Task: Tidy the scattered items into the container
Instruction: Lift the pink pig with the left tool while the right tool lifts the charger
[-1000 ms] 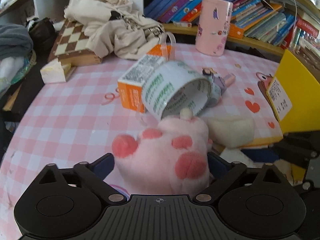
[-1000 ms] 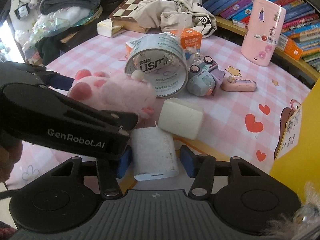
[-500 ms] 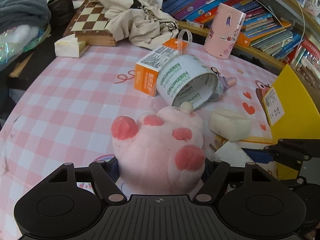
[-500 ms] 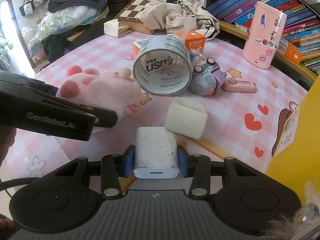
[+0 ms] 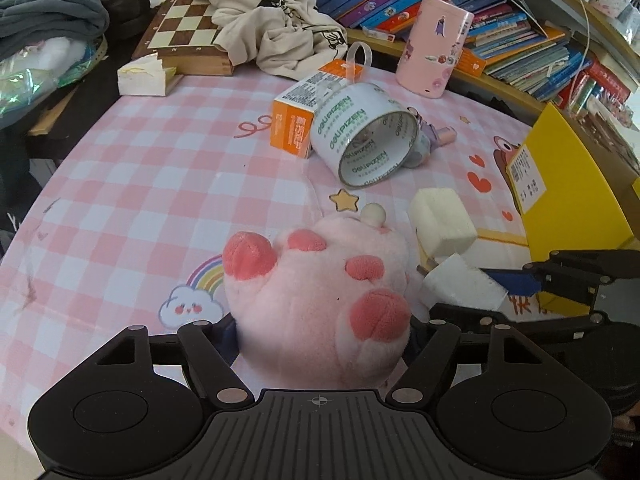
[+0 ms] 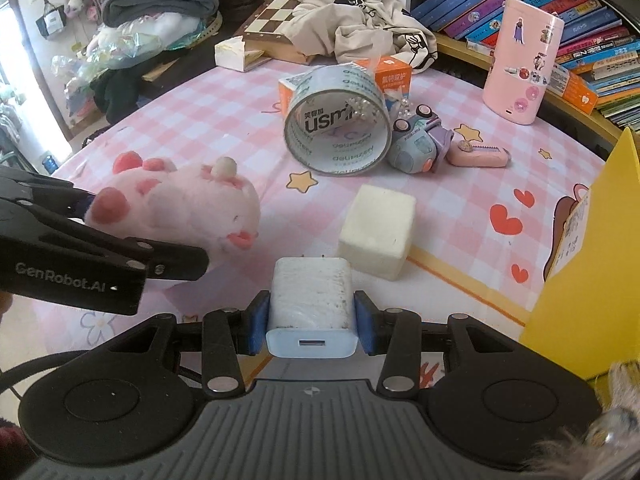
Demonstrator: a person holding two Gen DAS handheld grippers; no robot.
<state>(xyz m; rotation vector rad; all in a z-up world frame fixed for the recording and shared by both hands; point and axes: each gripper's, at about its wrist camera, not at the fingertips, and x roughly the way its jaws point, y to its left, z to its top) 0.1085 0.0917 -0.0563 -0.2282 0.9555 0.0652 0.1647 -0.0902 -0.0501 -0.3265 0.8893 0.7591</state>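
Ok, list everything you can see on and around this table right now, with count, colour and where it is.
plush paw: 1, pink, clamped in the left gripper
charger: 1, white, clamped in the right gripper
foam block: 1, cream, table centre, beside the charger
tape roll: 1, white with print, on its side, mid table
carton: 1, orange and white, behind the tape roll
toy car: 1, blue-grey and purple, right of the tape roll
comb case: 1, pink, right of the toy car
tall case: 1, pink, upright at the far edge
container: 1, yellow, right edge
chessboard: 1, brown and cream, far left
garment: 1, beige, on the chessboard
books: many, mixed, back shelf
left gripper: 1, black
right gripper: 1, black, blue pads
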